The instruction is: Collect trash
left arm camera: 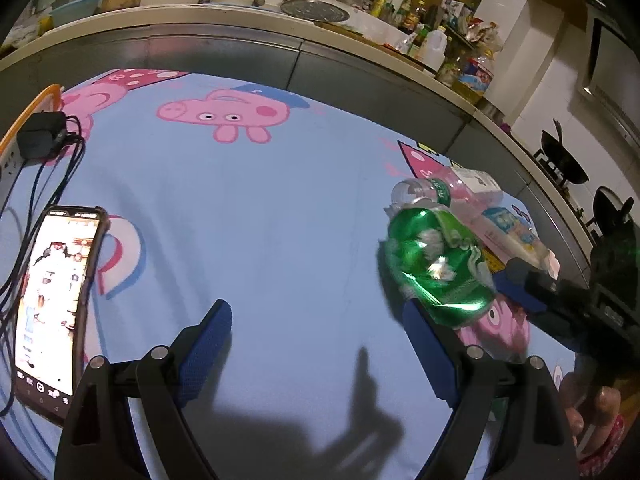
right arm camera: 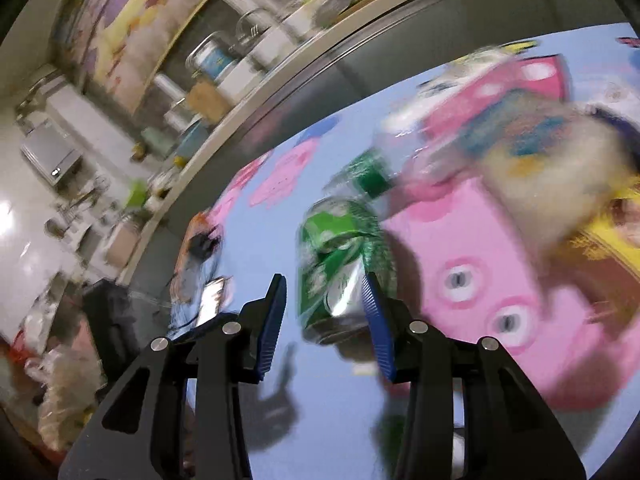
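Note:
A crushed green can [left arm camera: 436,268] lies tilted on the blue cartoon-pig tablecloth [left arm camera: 280,220], just beyond my left gripper's right fingertip. My left gripper [left arm camera: 316,306] hangs wide open over bare cloth with nothing in it. In the blurred right wrist view the can [right arm camera: 340,264] sits between the jaws of my right gripper [right arm camera: 324,278]; it leans on the right pad [right arm camera: 374,308], and a gap shows at the left pad [right arm camera: 274,312]. Behind the can lie a clear plastic bottle [left arm camera: 424,192] with a green label and a flat carton [left arm camera: 508,228].
A phone [left arm camera: 52,304] with its screen lit lies at the left, with a black charger [left arm camera: 40,140] and cables behind it. A kitchen counter [left arm camera: 240,20] with a sink and bottles runs past the table's far edge. A person's hand [left arm camera: 592,408] shows at the lower right.

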Action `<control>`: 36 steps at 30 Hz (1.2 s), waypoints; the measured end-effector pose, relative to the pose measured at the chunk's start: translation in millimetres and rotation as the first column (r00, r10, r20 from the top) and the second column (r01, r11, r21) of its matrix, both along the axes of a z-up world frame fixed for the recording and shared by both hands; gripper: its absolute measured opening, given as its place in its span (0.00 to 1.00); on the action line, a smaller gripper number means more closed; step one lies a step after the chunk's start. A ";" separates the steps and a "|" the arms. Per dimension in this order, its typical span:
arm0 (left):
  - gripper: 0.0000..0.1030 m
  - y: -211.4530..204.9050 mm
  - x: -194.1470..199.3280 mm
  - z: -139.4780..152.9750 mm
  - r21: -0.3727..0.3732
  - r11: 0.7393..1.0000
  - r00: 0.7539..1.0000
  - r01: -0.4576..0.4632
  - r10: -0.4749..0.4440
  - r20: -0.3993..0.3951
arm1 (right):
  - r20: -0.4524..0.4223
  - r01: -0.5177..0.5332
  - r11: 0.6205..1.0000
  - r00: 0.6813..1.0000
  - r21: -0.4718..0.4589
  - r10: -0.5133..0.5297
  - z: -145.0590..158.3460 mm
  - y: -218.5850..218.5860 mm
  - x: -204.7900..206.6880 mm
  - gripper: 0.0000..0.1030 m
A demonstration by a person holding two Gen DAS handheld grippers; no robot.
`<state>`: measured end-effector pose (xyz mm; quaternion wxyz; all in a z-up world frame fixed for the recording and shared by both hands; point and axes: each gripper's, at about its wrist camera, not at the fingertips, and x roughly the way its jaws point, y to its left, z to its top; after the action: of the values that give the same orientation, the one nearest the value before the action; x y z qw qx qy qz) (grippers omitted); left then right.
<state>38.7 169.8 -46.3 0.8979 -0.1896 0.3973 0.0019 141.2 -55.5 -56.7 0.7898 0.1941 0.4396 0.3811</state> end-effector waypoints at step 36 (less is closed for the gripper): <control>0.80 -13.3 61.4 -17.8 -0.343 0.922 0.981 0.178 -0.192 -0.005 | 0.032 0.073 0.975 0.997 -0.212 -0.067 -19.6 -8.8 0.0 0.29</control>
<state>100.1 156.6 -64.1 0.8397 -0.3038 0.4250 -0.1481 141.1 -64.2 -76.4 0.8244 0.1191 0.4608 0.3063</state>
